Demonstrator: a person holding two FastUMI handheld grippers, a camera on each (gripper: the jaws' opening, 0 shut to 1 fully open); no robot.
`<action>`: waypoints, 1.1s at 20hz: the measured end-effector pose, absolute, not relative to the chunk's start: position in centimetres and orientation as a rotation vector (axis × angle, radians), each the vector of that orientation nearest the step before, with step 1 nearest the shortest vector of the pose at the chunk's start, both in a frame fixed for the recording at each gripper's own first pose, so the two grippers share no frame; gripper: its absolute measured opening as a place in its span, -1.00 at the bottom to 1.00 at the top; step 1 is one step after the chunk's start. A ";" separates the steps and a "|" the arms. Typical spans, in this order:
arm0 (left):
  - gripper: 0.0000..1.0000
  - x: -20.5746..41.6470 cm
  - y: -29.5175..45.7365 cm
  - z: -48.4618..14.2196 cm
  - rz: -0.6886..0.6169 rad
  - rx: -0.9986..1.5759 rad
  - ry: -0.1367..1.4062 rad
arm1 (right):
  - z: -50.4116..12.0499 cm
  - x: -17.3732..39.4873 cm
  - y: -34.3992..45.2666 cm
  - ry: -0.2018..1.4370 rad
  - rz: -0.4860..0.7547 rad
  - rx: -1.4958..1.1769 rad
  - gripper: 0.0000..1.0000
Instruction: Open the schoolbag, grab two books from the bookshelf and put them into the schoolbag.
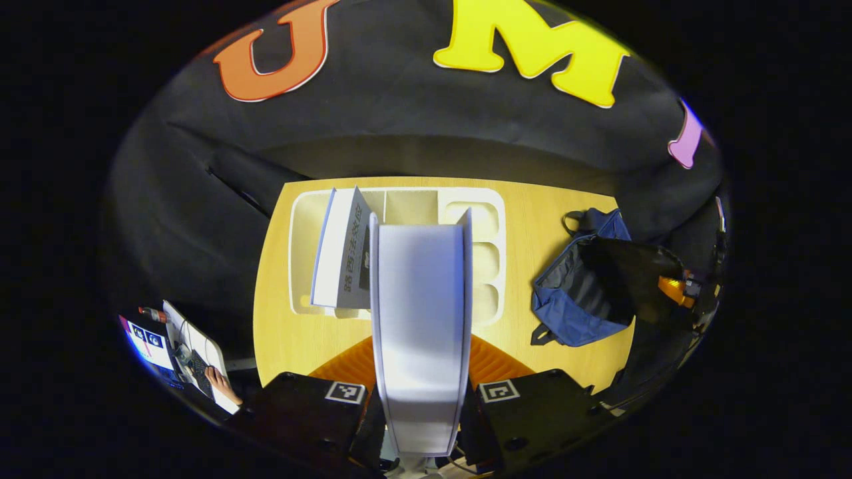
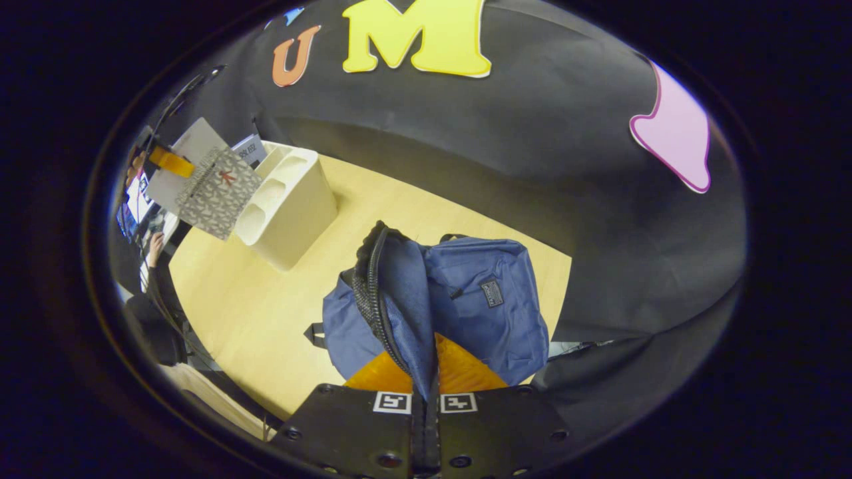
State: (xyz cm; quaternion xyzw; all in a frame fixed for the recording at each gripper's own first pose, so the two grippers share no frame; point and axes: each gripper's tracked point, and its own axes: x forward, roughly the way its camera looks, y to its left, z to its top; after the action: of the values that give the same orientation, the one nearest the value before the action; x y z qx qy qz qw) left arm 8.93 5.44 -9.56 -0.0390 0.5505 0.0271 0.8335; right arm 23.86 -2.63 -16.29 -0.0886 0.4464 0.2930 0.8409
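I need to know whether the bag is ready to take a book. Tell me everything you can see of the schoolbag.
The schoolbag is dark blue fabric with a small patch on its front pocket and black straps. It lies on the wooden table, right of the white bookshelf. Its zipper is undone; the right gripper is pinched on the edge of the opening and holds it up. In the left gripper view its dark inside gapes open.

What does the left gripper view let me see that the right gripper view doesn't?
The left gripper view looks along the left gripper, shut on a book, and straight down into the bookshelf, where another book stands. The right gripper view gives a close look at the right gripper pinching the schoolbag flap, pulling the zipper opening apart. Both include the wooden table, bookshelf and schoolbag.
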 end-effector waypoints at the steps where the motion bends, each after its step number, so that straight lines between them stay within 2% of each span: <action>1: -0.05 7.9 5.2 -9.0 0.056 -0.087 1.155 | -16.4 23.9 -2.7 0.939 0.621 -0.194 -0.95; 4: -0.05 4.9 5.1 -8.1 0.073 -0.091 1.134 | -16.7 23.6 -3.0 0.920 0.626 -0.246 -0.96; 5: -0.13 3.8 4.9 -8.0 0.068 -0.087 1.129 | -17.0 23.4 -2.9 0.914 0.631 -0.259 -0.97; 7: 0.05 1.5 4.4 -8.4 0.056 -0.096 1.132 | -17.4 22.7 -2.8 0.916 0.642 -0.258 -0.96; 11: 0.04 -1.9 1.9 -10.1 0.000 -0.162 1.141 | -18.1 22.0 -2.7 0.926 0.645 -0.244 -0.97; 12: -0.05 -2.7 0.9 -10.6 -0.018 -0.180 1.143 | -18.2 21.9 -2.7 0.928 0.643 -0.239 -0.99; 13: -0.05 -3.4 -0.1 -11.3 -0.031 -0.201 1.149 | -18.3 21.8 -2.5 0.930 0.642 -0.238 -0.99; 21: -0.05 -2.8 -8.3 -14.8 -0.199 -0.423 1.114 | -18.6 21.3 -1.4 0.941 0.636 -0.260 -0.97; 22: 0.04 -2.2 -9.3 -15.3 -0.214 -0.451 1.109 | -18.6 21.3 -1.3 0.943 0.633 -0.260 -0.95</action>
State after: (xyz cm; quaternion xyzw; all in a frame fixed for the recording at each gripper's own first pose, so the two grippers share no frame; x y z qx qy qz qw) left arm -2.18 -9.28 -15.32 -0.2117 0.5211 -0.1003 0.8207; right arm 21.27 -1.29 -18.64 -0.1226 0.4454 0.2988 0.8351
